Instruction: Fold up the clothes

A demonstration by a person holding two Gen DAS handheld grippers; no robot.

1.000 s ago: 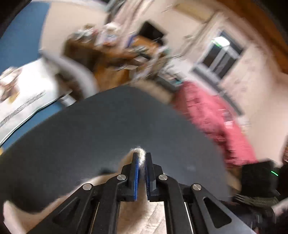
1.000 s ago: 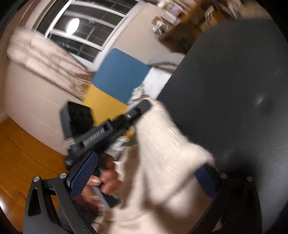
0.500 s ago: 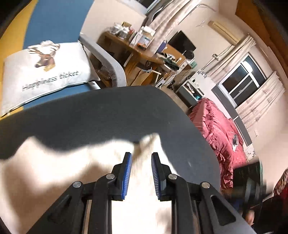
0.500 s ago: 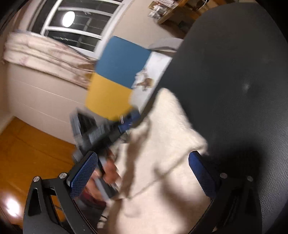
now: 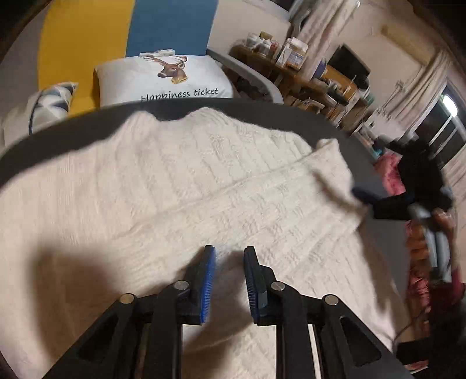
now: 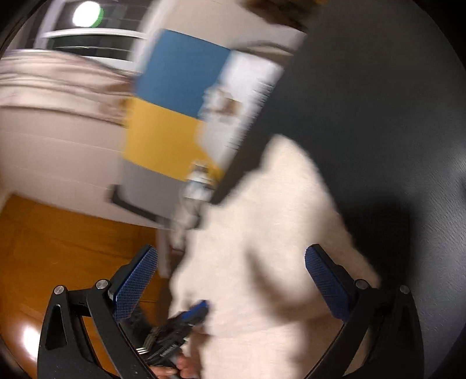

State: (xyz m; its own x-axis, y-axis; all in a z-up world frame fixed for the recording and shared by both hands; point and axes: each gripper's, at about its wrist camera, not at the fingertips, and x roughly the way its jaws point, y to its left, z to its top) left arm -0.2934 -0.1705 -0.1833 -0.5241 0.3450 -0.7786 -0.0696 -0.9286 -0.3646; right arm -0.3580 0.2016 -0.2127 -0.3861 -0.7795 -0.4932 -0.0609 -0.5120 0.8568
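A cream knit sweater [image 5: 204, 175] lies spread on the round dark table [image 5: 72, 137], with a folded edge running across its middle. My left gripper [image 5: 230, 250] hovers over its near part. Its jaws stand a little apart and are closing, with no cloth pinched between them. At the right edge of the sweater my right gripper [image 5: 361, 199] shows as a blurred dark shape held in a hand. In the right wrist view my right gripper [image 6: 231, 250] is wide open over the blurred sweater [image 6: 276, 233]. My left gripper [image 6: 186, 317] shows low down there.
Behind the table are a white deer-print pillow [image 5: 166, 78], a striped cushion [image 5: 49, 99] and a yellow and blue panel [image 5: 116, 26]. A cluttered wooden desk [image 5: 305, 75] and red bedding [image 5: 390, 175] stand at the right. Orange wooden floor [image 6: 58, 247] lies beyond the table edge.
My left gripper let go of the sweater tip it pinched, opened and drew back over the sweater, which now lies flat. My right gripper stayed open while its view swung.
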